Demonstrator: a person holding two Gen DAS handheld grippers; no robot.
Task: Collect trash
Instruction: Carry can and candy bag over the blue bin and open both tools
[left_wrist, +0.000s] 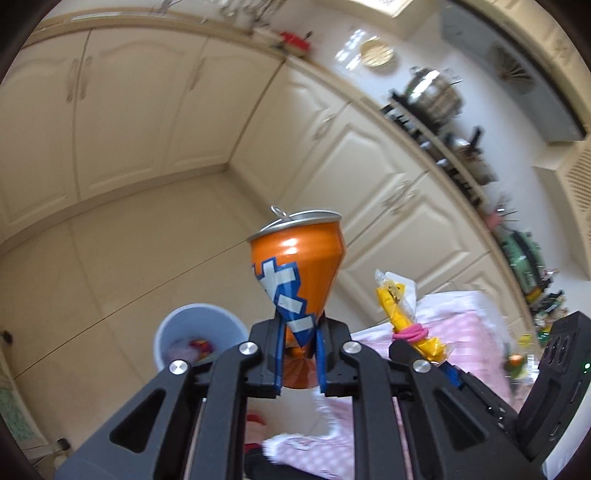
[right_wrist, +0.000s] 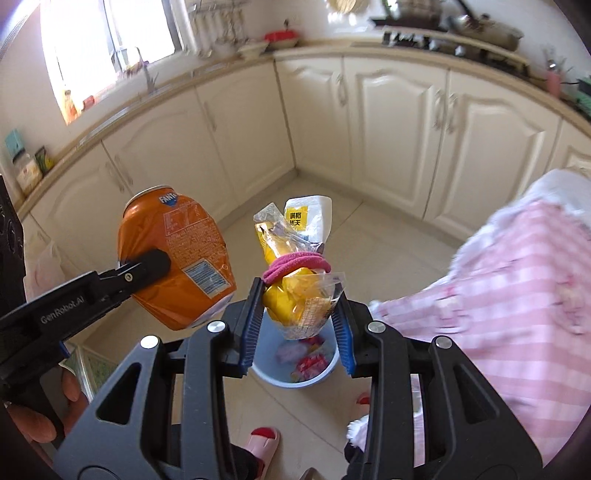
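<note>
Carrying two pieces of trash at once, both grippers hang over the kitchen floor with the blue bin (right_wrist: 295, 363) below them. The left gripper (left_wrist: 299, 354) has its fingers (left_wrist: 277, 354) pinched nearly together on a crushed orange can (left_wrist: 295, 273), gripped at its squashed waist so the top stands out beyond the tips and the base sits back between the arms. The right gripper (right_wrist: 295, 317) holds a bundle of yellow and clear wrappers (right_wrist: 291, 258) tied with a pink hair band (right_wrist: 295, 266); its fingers (right_wrist: 251, 325) stand partly apart, the bundle's lower end caught between them, the rest sticking out past the tips. Seen from the right wrist, that bundle hangs right above the bin's mouth, which already holds some wrappers, while the can sits off to the left of it. A release looks close, I'd say, wrappers first.
</note>
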